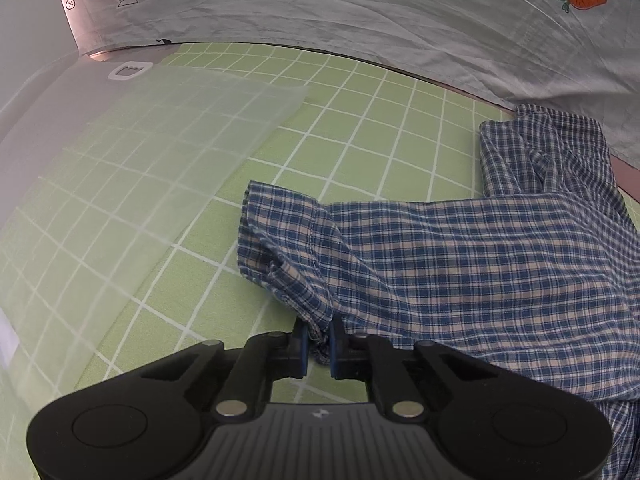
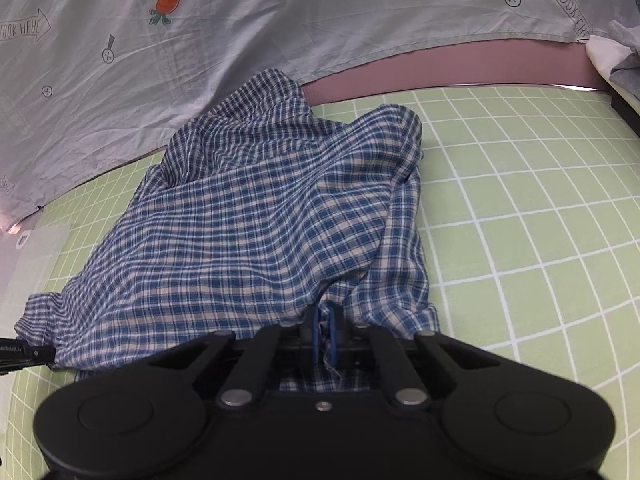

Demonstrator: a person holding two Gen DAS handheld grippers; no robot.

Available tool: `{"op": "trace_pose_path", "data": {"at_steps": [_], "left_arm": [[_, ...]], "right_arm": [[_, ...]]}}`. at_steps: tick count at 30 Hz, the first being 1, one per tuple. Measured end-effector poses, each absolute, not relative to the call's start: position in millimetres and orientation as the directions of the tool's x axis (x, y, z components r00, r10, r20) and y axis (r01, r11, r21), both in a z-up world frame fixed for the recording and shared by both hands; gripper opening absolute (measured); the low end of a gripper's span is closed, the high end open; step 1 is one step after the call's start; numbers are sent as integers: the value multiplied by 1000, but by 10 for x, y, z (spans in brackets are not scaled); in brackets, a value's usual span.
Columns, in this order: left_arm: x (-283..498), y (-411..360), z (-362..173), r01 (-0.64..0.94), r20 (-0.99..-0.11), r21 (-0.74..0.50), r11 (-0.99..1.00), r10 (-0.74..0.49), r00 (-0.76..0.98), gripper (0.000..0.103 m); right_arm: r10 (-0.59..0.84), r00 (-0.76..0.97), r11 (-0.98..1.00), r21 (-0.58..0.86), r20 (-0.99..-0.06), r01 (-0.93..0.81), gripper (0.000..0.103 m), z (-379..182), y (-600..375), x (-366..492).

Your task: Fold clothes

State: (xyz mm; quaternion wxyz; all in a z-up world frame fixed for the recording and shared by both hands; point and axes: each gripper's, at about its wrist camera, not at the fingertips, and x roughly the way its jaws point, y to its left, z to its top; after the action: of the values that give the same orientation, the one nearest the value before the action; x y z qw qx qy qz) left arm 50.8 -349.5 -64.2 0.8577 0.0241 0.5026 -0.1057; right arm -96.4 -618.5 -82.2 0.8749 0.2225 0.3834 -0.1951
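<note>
The plaid shirt (image 2: pixel 256 220) lies rumpled on the green grid mat (image 2: pixel 540 200), its long axis running from the mat's near edge to the far edge, where its top overlaps the grey printed sheet (image 2: pixel 280 20). The left gripper (image 1: pixel 318 340) clamps a bunched near corner; the right gripper (image 2: pixel 324 332) pinches the near hem.

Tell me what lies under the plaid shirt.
The plaid shirt lies on the green grid mat; its far edge overlaps the grey printed sheet. Whatever is beneath the shirt's middle is covered.
</note>
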Motion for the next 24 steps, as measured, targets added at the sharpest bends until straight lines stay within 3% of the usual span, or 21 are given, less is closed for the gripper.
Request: {"op": "trace_pose_path", "data": {"at_steps": [12, 17, 24], "left_arm": [[533, -3249, 76, 163, -739, -202, 966, -260, 622, 8], [546, -3102, 321, 121, -680, -224, 967, -244, 691, 8], [656, -2943, -198, 15, -781, -183, 983, -155, 605, 8]], "right_arm": [[-196, 768, 792, 363, -610, 491, 4, -284, -6182, -1126], [-148, 803, 808, 398, -577, 434, 3, -195, -6073, -1055], [-102, 739, 792, 396, -665, 465, 6, -520, -6055, -935]]}}
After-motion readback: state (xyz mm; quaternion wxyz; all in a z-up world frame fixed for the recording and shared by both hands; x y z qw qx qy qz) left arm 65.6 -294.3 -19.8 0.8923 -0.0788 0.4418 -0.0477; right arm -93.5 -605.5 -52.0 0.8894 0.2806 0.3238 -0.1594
